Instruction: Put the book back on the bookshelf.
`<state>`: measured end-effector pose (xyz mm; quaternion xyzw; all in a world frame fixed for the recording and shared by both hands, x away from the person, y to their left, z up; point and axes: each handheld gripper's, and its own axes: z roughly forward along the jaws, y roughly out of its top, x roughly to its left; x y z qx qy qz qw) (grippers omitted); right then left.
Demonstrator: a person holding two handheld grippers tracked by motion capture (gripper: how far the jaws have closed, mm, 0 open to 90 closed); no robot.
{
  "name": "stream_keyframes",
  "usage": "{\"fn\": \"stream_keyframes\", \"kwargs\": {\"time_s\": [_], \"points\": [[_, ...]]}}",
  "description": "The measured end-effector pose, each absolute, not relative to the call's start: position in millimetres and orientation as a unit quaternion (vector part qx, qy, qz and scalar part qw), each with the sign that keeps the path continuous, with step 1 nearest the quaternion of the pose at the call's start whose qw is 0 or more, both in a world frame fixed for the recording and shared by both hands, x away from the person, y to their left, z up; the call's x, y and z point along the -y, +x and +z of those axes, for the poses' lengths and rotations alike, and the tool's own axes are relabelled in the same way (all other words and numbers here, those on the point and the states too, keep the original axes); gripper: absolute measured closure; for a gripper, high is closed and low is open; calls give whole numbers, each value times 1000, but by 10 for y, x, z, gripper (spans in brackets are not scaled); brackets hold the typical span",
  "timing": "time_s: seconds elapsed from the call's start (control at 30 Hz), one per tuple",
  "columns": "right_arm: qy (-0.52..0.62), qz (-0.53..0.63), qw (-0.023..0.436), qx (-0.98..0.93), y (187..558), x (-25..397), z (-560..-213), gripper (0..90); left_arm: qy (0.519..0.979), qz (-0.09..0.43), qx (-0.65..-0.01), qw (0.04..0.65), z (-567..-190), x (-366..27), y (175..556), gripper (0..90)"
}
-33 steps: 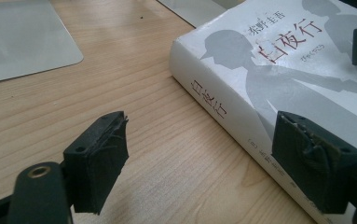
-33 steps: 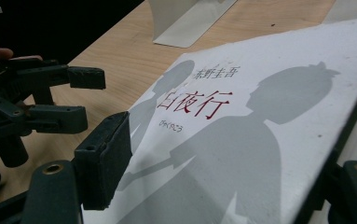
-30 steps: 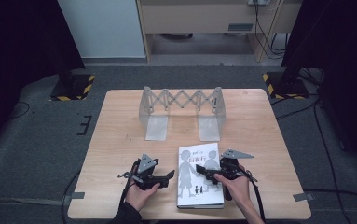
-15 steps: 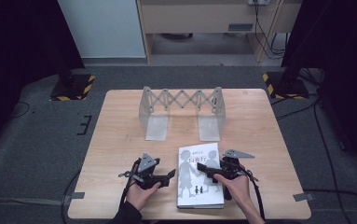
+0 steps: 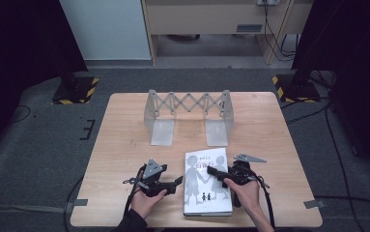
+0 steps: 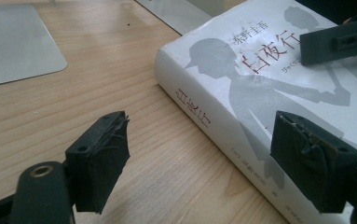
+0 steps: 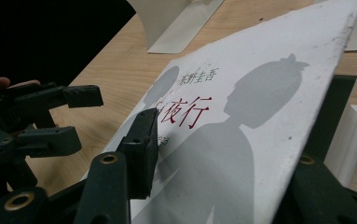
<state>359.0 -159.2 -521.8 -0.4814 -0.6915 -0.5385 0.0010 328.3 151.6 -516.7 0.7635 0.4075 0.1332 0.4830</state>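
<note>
A white book with grey silhouettes and red title characters lies flat near the table's front edge. My left gripper is open beside its spine, one jaw over bare wood and the other at the cover's level. My right gripper is open at the book's right edge. In the right gripper view the front cover is tilted up off the pages. One jaw lies on top of the cover and the other sits under it. The left gripper shows beyond the book.
A grey metal expanding book rack stands at the back middle of the wooden table, with two flat base plates reaching forward. Dark floor and yellow-black striped stand feet surround the table.
My right gripper has edged slightly left over the book's cover. The left gripper and the book's position stay the same.
</note>
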Motion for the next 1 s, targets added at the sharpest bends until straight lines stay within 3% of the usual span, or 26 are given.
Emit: {"fn": "stream_keyframes", "kwargs": {"time_s": [0.8,1.0], "points": [[-473,-604,36,640,3508,1630,-5017,786,758,71,-381,524,-5162,-1304,3272,167],[-442,-618,38,648,3460,1614,-4905,812,756,51,-371,536,-5177,-1241,3273,80]]}}
